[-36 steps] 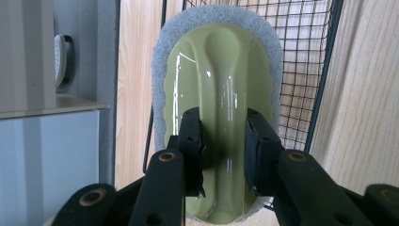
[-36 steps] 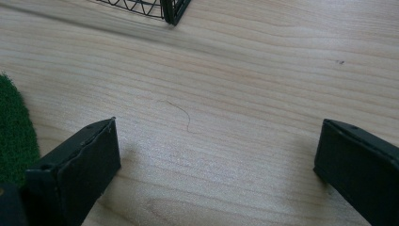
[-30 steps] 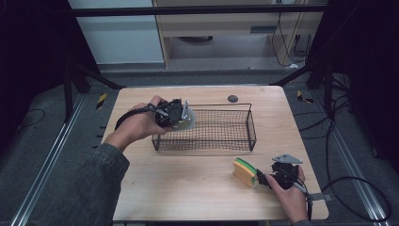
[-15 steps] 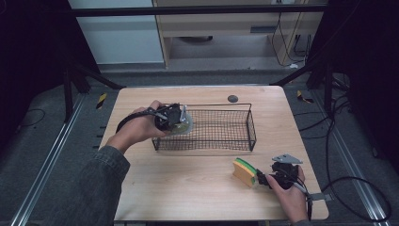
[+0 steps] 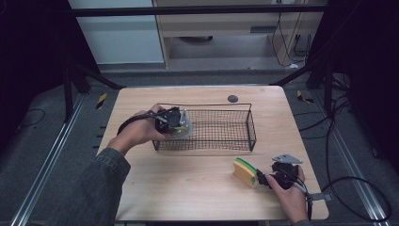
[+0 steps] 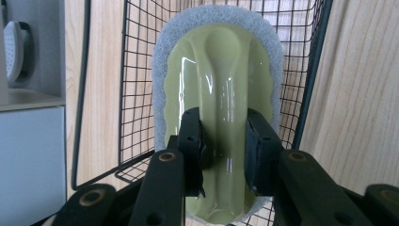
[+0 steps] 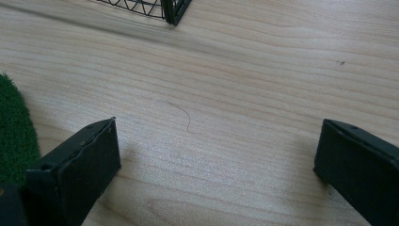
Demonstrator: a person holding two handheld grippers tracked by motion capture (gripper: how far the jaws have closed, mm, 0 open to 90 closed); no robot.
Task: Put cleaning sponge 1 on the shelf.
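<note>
Counter: light wood. Black wire basket sits mid-counter, long side across. My left gripper is clenched on the green handle of a grey-rimmed scrubber, held at the basket's left end. My right gripper rests released on the counter, yellow-green sponge just beside its jaws.

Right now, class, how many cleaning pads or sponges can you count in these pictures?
2. A green scrubber with a grey pad, gripped by the left gripper at the wire basket; a yellow-and-green sponge on the table near the right gripper.
</note>
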